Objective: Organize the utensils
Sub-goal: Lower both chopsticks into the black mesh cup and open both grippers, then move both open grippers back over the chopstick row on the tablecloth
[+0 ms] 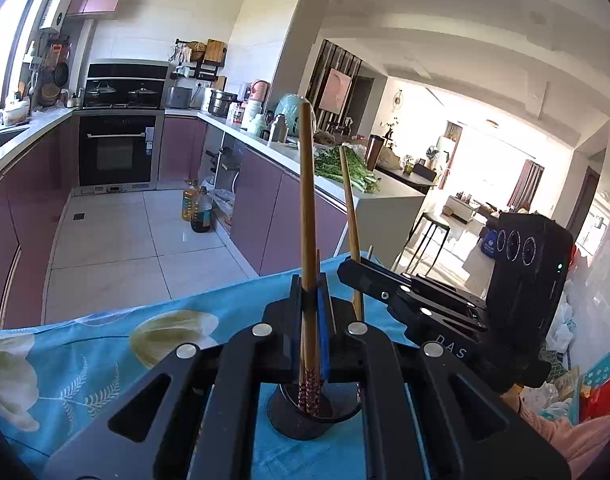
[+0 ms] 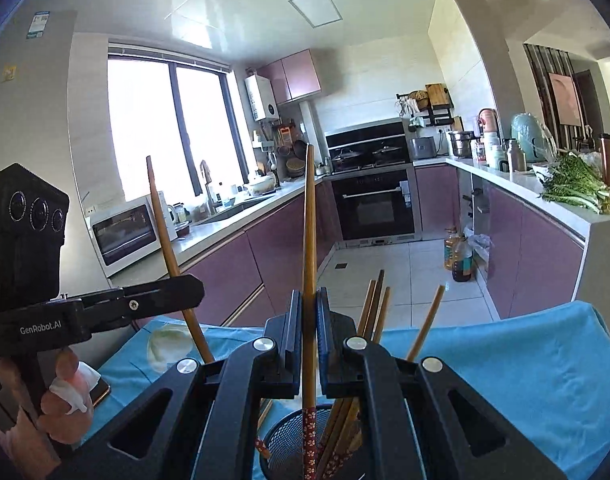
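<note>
Left gripper (image 1: 313, 300): jaws clamped on a chopstick (image 1: 307, 208) that stands nearly upright, thin tip up; the gripper points slightly downward above the holder (image 1: 301, 420).
Right gripper (image 2: 309, 312): jaws clamped on a second chopstick (image 2: 309, 240), also upright, its patterned red end hanging down inside the holder (image 2: 289, 444).
Left hand (image 2: 65, 392): seen from the right wrist camera, wrapped round the gripper's handle at the lower left, with a white tissue tucked between the fingers.
Holder: a dark mesh cup on the table (image 2: 525, 360), which is covered in a blue floral cloth. Several more chopsticks (image 2: 375, 312) lean in it to the right.
Hidden or unclear: both grippers' own bodies cover most of the holder, so its base and the number of chopsticks inside cannot be told. The right hand is out of view. In the left wrist view the right gripper (image 1: 359, 264) crosses from the right, with its chopstick (image 1: 349, 200) tilted.
</note>
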The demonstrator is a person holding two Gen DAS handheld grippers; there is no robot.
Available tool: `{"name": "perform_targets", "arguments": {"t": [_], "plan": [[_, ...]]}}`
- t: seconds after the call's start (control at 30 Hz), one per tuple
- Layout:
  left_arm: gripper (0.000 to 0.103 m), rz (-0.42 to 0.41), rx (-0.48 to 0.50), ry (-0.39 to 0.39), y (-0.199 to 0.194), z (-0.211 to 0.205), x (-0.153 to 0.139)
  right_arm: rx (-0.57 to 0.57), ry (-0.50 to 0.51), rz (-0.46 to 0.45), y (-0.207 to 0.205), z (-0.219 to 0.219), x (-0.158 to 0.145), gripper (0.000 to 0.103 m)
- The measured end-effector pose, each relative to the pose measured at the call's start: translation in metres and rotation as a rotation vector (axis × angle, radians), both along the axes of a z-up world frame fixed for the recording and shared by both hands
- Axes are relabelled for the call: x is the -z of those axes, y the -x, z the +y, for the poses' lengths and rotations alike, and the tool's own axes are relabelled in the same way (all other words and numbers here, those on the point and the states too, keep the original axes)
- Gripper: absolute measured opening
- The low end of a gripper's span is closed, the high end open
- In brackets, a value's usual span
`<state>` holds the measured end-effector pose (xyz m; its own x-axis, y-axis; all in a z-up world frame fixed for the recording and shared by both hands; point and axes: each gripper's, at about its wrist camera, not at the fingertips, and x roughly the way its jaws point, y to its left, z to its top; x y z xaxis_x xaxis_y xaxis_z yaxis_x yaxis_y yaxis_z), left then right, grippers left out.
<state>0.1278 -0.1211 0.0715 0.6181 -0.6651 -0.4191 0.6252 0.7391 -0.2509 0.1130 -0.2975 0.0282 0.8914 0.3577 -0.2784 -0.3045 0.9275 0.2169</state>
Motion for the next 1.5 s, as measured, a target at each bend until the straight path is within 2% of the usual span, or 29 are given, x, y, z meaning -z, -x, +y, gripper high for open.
{"name": "perform_targets", "arguments": {"t": [0.13,0.37,0.57,0.67,0.8,1.03,1.17,1.37,1.5], "plan": [[0.007,0.032,0.009,-0.051,-0.007,-0.016,0.013,-0.005,0.029,0.021,-0.006,0.005,0.013,0.006],[0.007,0.088,0.049,-0.163,-0.010,-0.034,0.041,-0.035,0.075,0.149,-0.007,0.005,0.038,0.006],[0.010,0.144,0.052,-0.205,-0.021,-0.038,0.064,-0.008,0.096,0.242,-0.011,0.002,0.051,0.008],[0.013,0.136,0.042,-0.206,-0.020,-0.035,0.066,0.001,0.085,0.242,-0.008,0.000,0.052,0.011],[0.017,0.125,0.016,-0.182,-0.015,-0.024,0.064,0.009,0.081,0.227,0.000,-0.001,0.049,0.020],[0.021,0.110,-0.032,-0.137,0.001,0.005,0.063,0.005,0.079,0.202,0.017,-0.002,0.044,0.025],[0.024,0.100,-0.071,-0.135,0.009,0.028,0.065,-0.046,0.075,0.189,0.031,0.005,0.041,0.026],[0.028,0.118,-0.137,-0.156,0.025,0.061,0.081,-0.185,0.092,0.168,0.061,0.029,0.039,0.030],[0.030,0.150,-0.167,-0.182,0.032,0.074,0.100,-0.250,0.107,0.208,0.065,0.047,0.052,0.032]]}}
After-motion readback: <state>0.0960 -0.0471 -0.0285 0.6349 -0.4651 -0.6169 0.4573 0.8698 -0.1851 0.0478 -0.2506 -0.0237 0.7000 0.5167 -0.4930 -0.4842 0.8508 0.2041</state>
